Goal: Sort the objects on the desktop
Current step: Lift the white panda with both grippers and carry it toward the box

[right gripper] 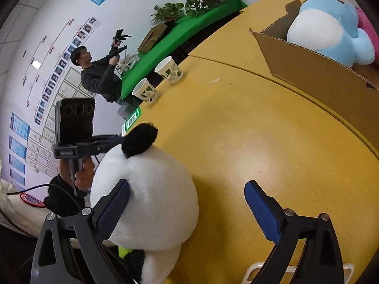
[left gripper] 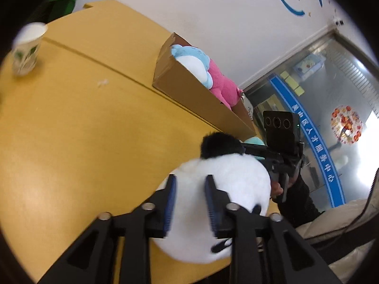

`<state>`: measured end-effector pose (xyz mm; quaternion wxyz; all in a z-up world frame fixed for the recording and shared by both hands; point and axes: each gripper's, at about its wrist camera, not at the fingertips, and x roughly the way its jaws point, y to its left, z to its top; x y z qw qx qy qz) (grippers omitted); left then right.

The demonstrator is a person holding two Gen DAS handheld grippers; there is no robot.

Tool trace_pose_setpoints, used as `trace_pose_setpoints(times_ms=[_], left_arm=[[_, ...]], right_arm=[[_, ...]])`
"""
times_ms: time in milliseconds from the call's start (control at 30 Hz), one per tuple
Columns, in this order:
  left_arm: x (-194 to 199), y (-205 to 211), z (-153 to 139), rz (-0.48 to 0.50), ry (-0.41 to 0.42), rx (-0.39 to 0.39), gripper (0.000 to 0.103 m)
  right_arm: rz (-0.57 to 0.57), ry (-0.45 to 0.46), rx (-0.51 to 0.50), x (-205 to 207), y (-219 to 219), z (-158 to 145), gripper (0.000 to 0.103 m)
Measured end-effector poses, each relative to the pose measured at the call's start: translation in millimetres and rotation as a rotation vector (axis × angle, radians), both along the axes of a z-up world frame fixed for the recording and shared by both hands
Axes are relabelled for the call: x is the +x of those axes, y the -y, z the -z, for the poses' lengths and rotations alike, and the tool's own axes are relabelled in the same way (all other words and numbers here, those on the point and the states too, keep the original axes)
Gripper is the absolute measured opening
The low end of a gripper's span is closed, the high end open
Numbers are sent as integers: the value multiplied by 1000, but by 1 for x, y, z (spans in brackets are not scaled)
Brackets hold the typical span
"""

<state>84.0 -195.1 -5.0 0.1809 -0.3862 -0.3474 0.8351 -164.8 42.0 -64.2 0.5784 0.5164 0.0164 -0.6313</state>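
A panda plush (left gripper: pixel 236 177) with a white head and a black ear lies at the near edge of the yellow table (left gripper: pixel 83 130). My left gripper (left gripper: pixel 191 182) is shut on its white fur. In the right wrist view the panda plush (right gripper: pixel 154 201) rests against the left finger (right gripper: pixel 113 208) of my right gripper (right gripper: pixel 187 184), which stands wide open over the table (right gripper: pixel 260 130). A cardboard box (left gripper: pixel 189 87) at the table's far side holds a blue plush (left gripper: pixel 191 59) and a pink plush (left gripper: pixel 222 85). The same box (right gripper: pixel 308 66) and blue plush (right gripper: pixel 327 28) show at upper right.
Two paper cups (right gripper: pixel 169 69) (right gripper: pixel 144 92) stand at the table's far edge; one cup (left gripper: pixel 26 49) shows at left. Beyond is a green table (right gripper: pixel 189 30) with plants, and a person (right gripper: pixel 99 75) holding grippers. A white object (right gripper: pixel 255 269) lies below my right gripper.
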Motion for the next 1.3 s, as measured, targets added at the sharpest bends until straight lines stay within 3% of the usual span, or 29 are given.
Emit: trace_pose_setpoints(times_ms=[67,200,367,600,767,900,1133,1300], left_arm=[[13,-1,7,-2,-6,37,51],[32,-8,25,50,-20,116,52],[22,-27,38,93,-51,206,52],[-3,-30,48,64,-77,309,52],[-24,-55,36,145,-43,195,52],[-43,-66,34,185,-33,207,51],[-77,-89,27,219,5,161,38],[-88,-101,-9,227,-47,81,28]], right_arm=[[5,-14,1,2,-6,-5,99],[-29,-18,-11,15,-10,-16,99],[-118,-43,40,39,13,-7,98],[7,-21,21,53,-17,-5,81],[105,-3,3,63,-41,-5,77],[186,12,-13,70,-63,-4,77],[351,22,-61,75,-121,-5,75],[436,-7,-117,73,-152,-22,71]])
